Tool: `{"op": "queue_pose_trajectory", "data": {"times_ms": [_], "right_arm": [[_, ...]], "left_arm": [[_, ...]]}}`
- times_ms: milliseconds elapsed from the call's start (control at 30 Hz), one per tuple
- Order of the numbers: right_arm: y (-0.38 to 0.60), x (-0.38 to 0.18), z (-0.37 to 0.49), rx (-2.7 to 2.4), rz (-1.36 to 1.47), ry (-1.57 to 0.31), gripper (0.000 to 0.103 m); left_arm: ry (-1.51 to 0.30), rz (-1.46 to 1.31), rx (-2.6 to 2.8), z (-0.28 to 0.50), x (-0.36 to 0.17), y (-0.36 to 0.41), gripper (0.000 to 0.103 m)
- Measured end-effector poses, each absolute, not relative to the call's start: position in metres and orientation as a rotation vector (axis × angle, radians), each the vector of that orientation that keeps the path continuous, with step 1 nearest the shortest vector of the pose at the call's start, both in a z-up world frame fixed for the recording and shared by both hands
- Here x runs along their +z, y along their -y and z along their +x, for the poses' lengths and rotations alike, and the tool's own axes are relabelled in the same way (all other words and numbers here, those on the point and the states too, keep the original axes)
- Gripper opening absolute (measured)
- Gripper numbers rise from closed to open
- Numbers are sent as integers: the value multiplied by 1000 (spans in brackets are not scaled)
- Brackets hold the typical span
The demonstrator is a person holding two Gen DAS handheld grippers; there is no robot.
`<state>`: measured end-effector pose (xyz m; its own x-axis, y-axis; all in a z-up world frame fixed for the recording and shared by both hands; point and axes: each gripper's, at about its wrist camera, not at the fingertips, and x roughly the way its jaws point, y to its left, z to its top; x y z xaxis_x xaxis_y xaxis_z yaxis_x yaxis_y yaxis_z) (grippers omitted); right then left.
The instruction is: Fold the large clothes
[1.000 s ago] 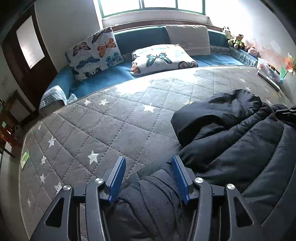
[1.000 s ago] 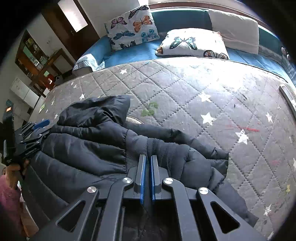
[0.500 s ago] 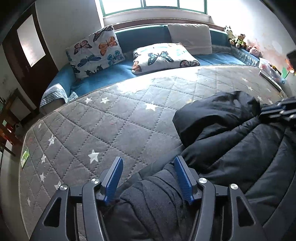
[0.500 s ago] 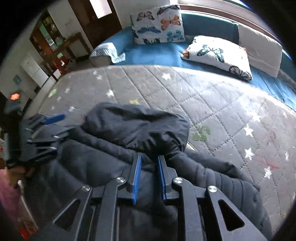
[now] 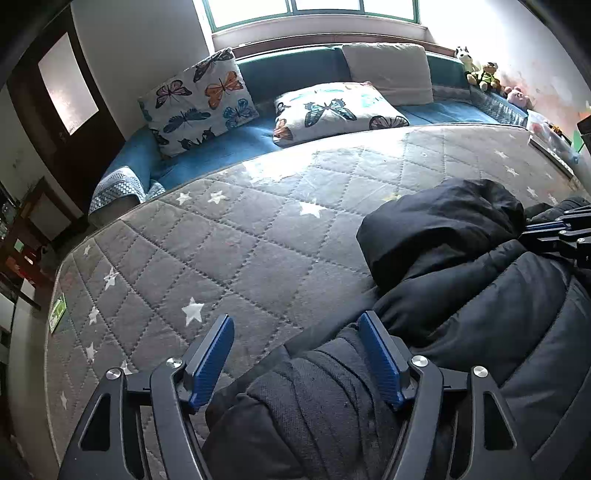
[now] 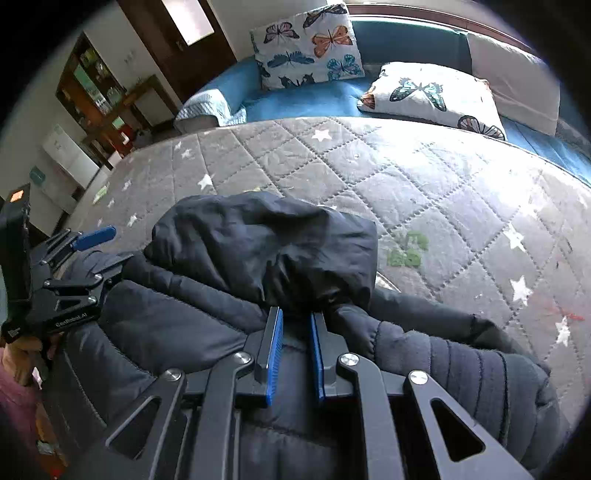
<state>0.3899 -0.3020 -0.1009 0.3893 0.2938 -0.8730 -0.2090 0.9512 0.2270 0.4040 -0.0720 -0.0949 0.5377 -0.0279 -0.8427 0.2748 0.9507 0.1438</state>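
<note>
A black padded jacket [image 5: 480,295] lies spread on a grey star-quilted mattress [image 5: 221,240], worked from both sides by hand-held grippers. At the jacket's near left edge, the left gripper [image 5: 295,319] stands with its blue fingers [image 5: 212,354] wide apart, having just been opening. The ribbed cuff [image 5: 314,387] of a sleeve lies loose between them, the right-hand finger against the cloth and the left-hand one clear of it, over bare quilt. Over the jacket's middle, just short of the hood [image 6: 266,240], the right gripper [image 6: 295,312] points down with its fingers drawn almost together, having just closed a little. Only a thin slit shows between them, with dark cloth in it, and whether any of that cloth is nipped cannot be told. The hood lies bunched at the jacket's far end, its opening turned down onto the quilt. A green smudge [image 6: 406,251] marks the mattress just right of the hood. Beyond the jacket, past the mattress's far edge, a blue daybed [image 5: 236,140] carries two butterfly pillows, one propped upright [image 5: 199,103] and one lying flat [image 5: 340,107], with a plain cushion [image 5: 388,70] behind them. Farther still from the jacket are soft toys [image 5: 484,75] in the right corner, a bright window [image 5: 314,7] above and a dark door [image 5: 66,85] off to the left
</note>
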Motion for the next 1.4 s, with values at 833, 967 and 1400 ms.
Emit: {"op": "queue_pose_trajectory", "data": {"times_ms": [833,967,1400], "right_arm": [[314,-107,378,382,209,-958,15],[314,-108,378,382,209,-954,15],[317,-109,378,382,203,-948,15]], "left_arm": [[-971,250,-138,408,-106,65,91],[-969,256,-131,408,-106,65,92],[-851,441,-60,374,-55,91,92]]}}
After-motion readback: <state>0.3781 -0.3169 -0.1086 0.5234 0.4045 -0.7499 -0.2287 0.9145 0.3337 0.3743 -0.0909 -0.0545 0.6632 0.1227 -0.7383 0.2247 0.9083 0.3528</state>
